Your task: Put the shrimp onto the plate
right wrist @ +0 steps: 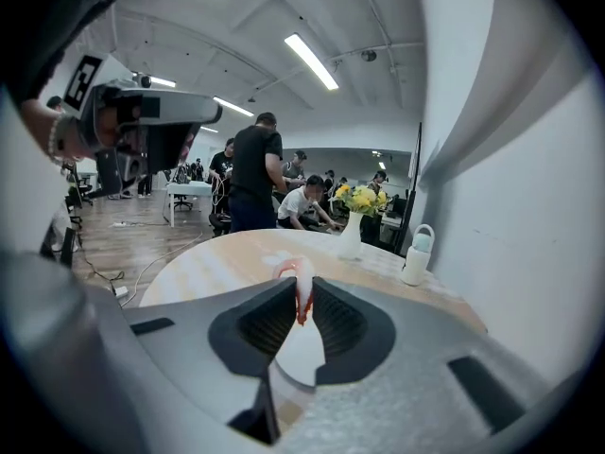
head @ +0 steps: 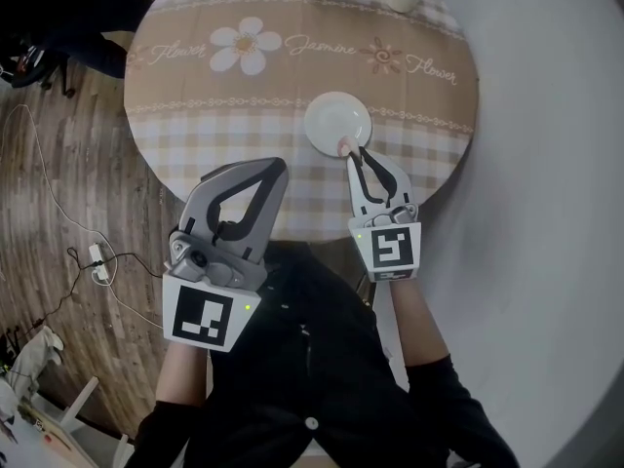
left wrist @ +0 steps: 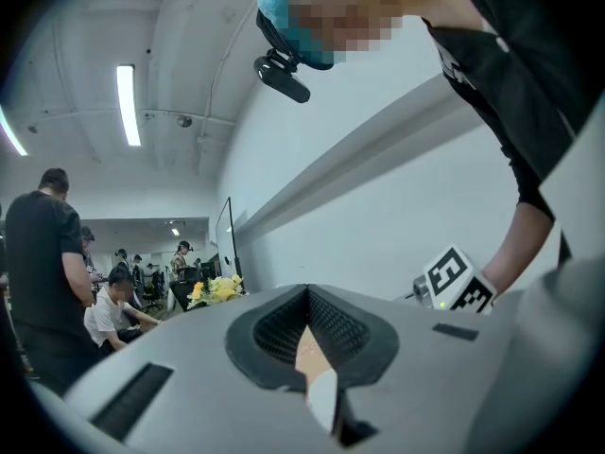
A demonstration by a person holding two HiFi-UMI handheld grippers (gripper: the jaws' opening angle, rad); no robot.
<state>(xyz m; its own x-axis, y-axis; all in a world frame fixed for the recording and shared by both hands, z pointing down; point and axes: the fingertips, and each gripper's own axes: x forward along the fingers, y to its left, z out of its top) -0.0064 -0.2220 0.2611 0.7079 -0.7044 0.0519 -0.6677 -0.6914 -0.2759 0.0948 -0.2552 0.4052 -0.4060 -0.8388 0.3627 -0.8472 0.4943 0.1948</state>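
Right gripper [head: 354, 154] is held out over the near part of the table [head: 292, 61], with the jaws pointed away from the person and pinched narrowly on the shrimp [right wrist: 300, 289]. The shrimp is gripped upright: pale pink, curled at the top, a red end hanging between the pads. It is placed at the near rim of the white plate [head: 331, 115]; contact cannot be told. Left gripper [head: 276, 168] is held nearer the body, tilted, jaws brought together on nothing.

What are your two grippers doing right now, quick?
Left gripper: closed, holding nothing.
Right gripper: closed on the shrimp, by the near rim of the plate.
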